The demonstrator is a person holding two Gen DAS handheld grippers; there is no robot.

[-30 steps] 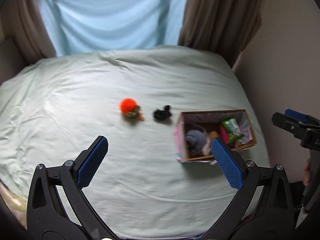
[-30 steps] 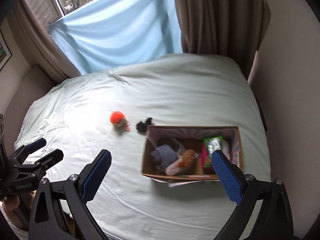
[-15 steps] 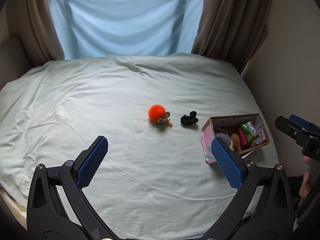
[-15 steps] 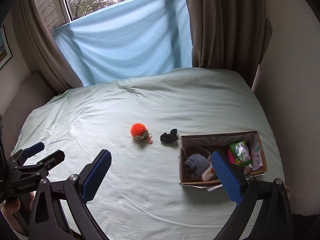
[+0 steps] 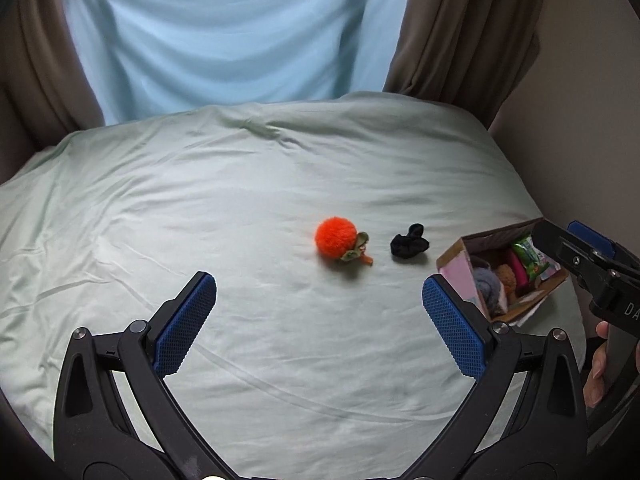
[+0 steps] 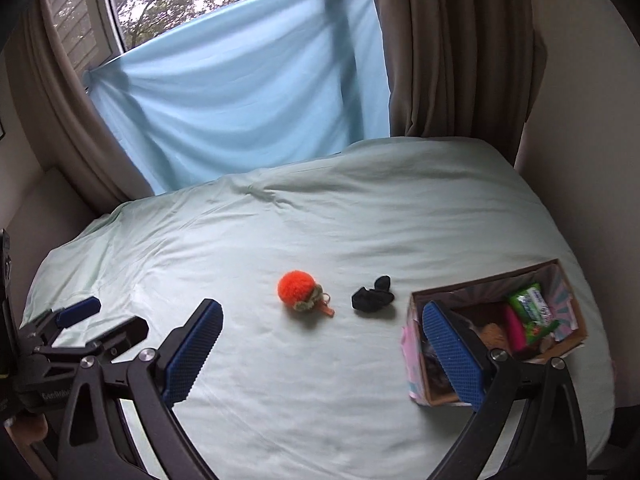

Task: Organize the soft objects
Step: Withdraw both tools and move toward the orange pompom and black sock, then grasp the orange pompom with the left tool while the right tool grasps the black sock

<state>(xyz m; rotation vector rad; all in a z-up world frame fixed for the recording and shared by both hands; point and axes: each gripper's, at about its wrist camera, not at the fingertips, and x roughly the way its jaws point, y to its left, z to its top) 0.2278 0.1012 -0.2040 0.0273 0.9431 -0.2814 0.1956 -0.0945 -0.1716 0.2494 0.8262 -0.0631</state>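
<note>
Step in hand, by judgement: approach for the next pick. Left claw (image 5: pixel 319 322) wide, empty; right claw (image 6: pixel 322 350) wide, empty. Orange pom-pom toy (image 5: pixel 336 237) lies on bed (image 5: pixel 200 208) ahead of both claws; black sock (image 5: pixel 409 243) just right of it; box (image 6: pixel 560 280) farther right, part-filled. Next: descend, straddle toy. Green packet's print unreadable.

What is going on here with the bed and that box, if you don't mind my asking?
A person is tidying soft things off a pale green bedsheet into an open cardboard box, holding a claw in each hand. The left claw and right claw are both open and empty, held above the sheet. A fluffy orange pompom toy and a crumpled black sock lie loose beside the box, which already holds several items.
</note>
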